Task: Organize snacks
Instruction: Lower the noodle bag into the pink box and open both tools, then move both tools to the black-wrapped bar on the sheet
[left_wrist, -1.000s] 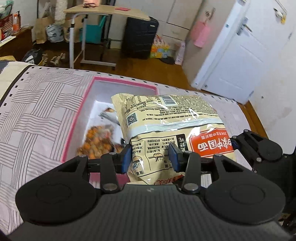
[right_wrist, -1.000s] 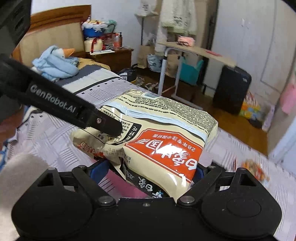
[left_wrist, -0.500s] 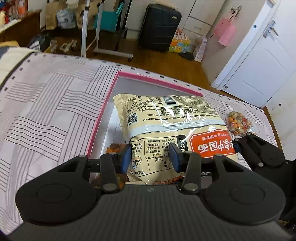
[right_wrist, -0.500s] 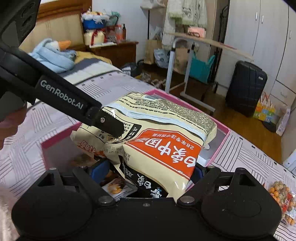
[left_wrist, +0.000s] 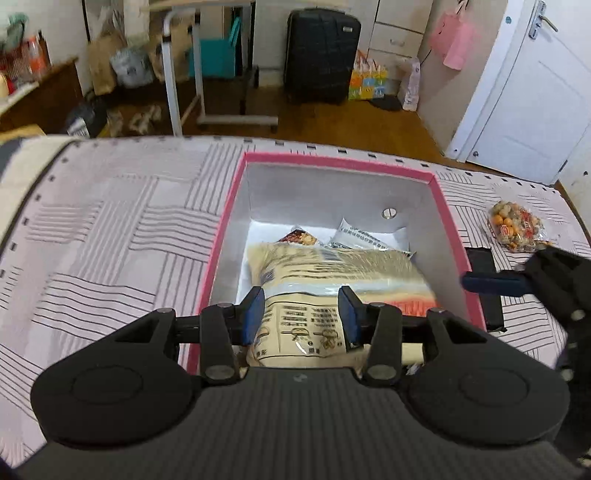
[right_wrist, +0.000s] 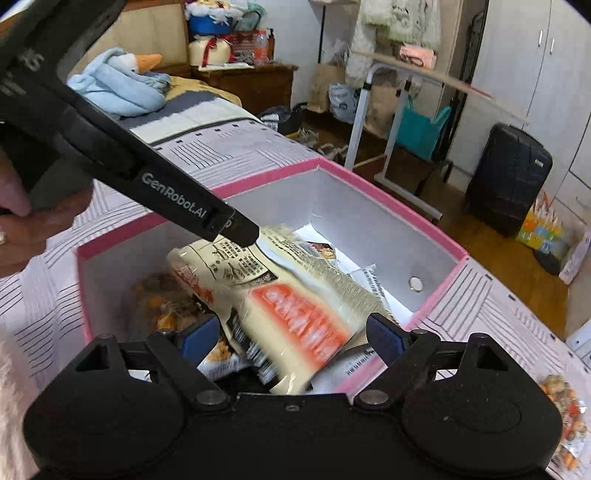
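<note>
Left hand-held gripper (left_wrist: 301, 314) clenches the noodle bag (left_wrist: 332, 280) inside the pink box (left_wrist: 456, 240); right hand-held gripper (right_wrist: 290, 338) spread wide around it.

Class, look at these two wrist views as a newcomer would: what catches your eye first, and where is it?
First, the big cream noodle bag with its orange label, gripped by the left gripper and lying down in the pink-rimmed box on the bed. Next, the right gripper spread wide around the bag's other end. A small mixed-nut packet lies outside, right of the box.
</note>
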